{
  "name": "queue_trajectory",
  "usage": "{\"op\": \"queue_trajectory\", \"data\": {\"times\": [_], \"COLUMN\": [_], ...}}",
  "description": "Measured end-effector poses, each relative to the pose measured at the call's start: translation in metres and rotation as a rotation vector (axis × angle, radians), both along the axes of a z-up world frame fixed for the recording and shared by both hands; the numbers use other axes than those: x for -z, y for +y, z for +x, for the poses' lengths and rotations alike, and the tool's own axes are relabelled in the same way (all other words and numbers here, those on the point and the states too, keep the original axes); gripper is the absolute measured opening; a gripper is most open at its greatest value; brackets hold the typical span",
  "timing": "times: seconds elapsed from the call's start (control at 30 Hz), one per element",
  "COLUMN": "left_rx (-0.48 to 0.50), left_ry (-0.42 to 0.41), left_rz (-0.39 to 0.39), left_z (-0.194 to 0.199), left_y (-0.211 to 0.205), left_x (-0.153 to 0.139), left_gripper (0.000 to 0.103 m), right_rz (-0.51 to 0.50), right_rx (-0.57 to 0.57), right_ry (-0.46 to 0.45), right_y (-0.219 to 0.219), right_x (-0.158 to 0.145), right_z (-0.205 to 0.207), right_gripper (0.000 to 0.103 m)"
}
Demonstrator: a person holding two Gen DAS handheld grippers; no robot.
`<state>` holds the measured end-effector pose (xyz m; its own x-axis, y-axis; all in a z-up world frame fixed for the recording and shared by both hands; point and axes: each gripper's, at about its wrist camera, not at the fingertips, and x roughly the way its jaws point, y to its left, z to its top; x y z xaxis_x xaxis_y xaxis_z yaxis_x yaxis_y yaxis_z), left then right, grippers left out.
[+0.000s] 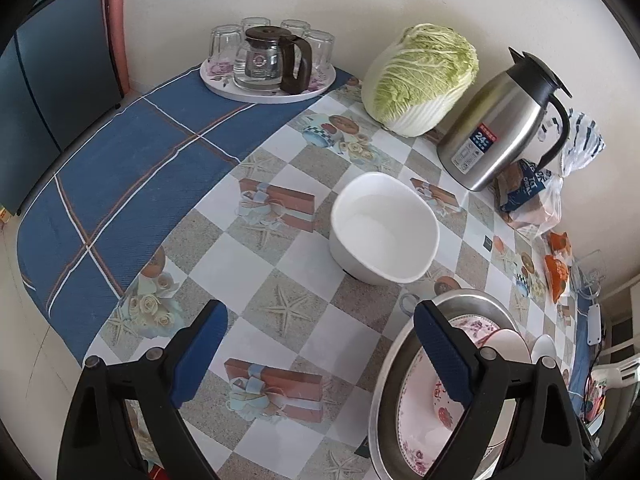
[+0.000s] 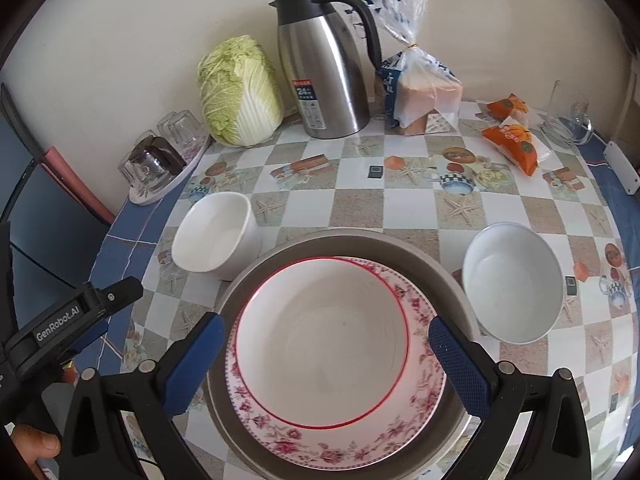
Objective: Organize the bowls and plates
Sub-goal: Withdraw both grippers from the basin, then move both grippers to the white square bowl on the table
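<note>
A metal basin (image 2: pixel 416 248) sits at the table's near edge and holds a pink floral plate (image 2: pixel 400 424) with a red-rimmed bowl (image 2: pixel 324 340) on it. My right gripper (image 2: pixel 326 356) is open and empty, hovering over that bowl. A squarish white bowl (image 2: pixel 216 236) stands left of the basin and a round white bowl (image 2: pixel 514 284) right of it. In the left wrist view my left gripper (image 1: pixel 320 348) is open and empty, short of the squarish white bowl (image 1: pixel 384 228), with the basin (image 1: pixel 472 300) at its right finger.
At the back stand a napa cabbage (image 2: pixel 240 92), a steel thermos jug (image 2: pixel 324 64), a bagged bread loaf (image 2: pixel 424 92), orange snack packs (image 2: pixel 512 136) and a tray of glasses with a glass pot (image 1: pixel 268 64). The table edge falls off at left.
</note>
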<state>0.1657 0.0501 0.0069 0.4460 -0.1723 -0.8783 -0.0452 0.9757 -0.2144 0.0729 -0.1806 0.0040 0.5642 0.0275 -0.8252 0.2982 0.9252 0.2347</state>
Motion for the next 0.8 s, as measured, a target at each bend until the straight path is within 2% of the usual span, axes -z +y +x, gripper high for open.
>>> {"op": "queue_trajectory", "data": {"times": [0.27, 0.47, 0.73, 0.8], "left_rx": [-0.054, -0.12, -0.113, -0.12], "left_ry": [0.013, 0.027, 0.028, 0.021], "left_rz": [-0.028, -0.068, -0.091, -0.119], "left_z": [0.007, 0.016, 0.031, 0.035], "left_y": [0.034, 0.058, 0.061, 0.061], "left_x": [0.01, 0.021, 0.031, 0.033], "left_gripper": [0.095, 0.095, 0.095, 0.095], "right_rz": [-0.009, -0.014, -0.021, -0.014], "right_rx": [-0.048, -0.06, -0.051, -0.051], "right_ry": [0.012, -0.017, -0.054, -0.072], "right_y": [0.039, 0.058, 0.065, 0.065], "right_x": [0.008, 0.005, 0.004, 0.003], "right_z": [0.015, 0.019, 0.025, 0.026], "right_gripper": [0.103, 0.103, 0.103, 0.103]}}
